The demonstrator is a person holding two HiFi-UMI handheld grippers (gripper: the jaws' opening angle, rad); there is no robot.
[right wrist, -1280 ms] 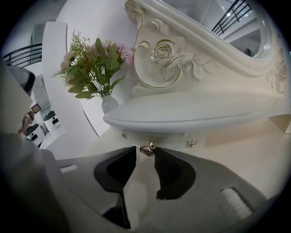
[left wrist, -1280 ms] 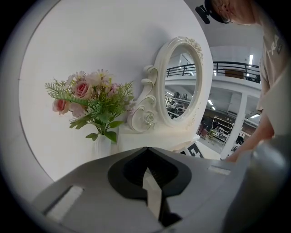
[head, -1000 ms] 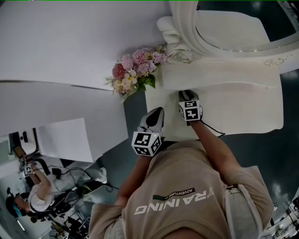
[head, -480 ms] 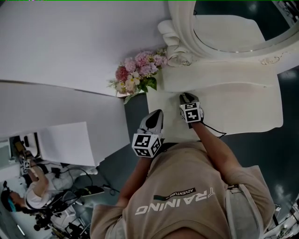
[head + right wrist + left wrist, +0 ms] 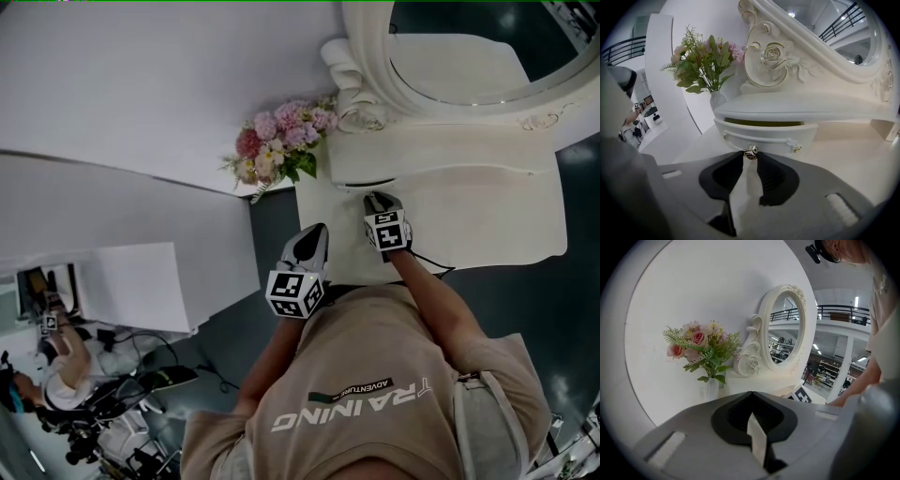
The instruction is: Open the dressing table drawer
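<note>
- White bench (image 5: 487, 225) against a plain white wall (image 5: 141, 75), and the big oval mirror (image 5: 450, 56) in its carved frame stands at the back of it.
- A raised shelf (image 5: 441, 155) runs along the mirror's foot, and the lower bench top spreads out in front of the mirror towards the person.
- Pink and white flowers (image 5: 281, 141) in a pale vase (image 5: 717, 99) stand just left of the mirror's scrolled base.
- There's the drawer (image 5: 764, 136), under the shelf, below the mirror's left end. It's out a crack, and a greenish gap shows along its top.
- The right gripper (image 5: 750, 158) is in front of the mirror, its jaws pinching the drawer's small metal knob (image 5: 750, 152) at their tips.
- The left gripper (image 5: 750, 393) hangs well in front of the mirror, by the bench's left front corner, with its jaws pressed together on nothing.
- The bench is bare to the right, under the mirror's right half, all the way to the wavy front edge.
- Dark floor (image 5: 267, 234) opens left of the mirror's side of the bench, between it and a white partition (image 5: 131, 281).
- Far left of the mirror, another person (image 5: 56, 375) sits among cables and gear.
</note>
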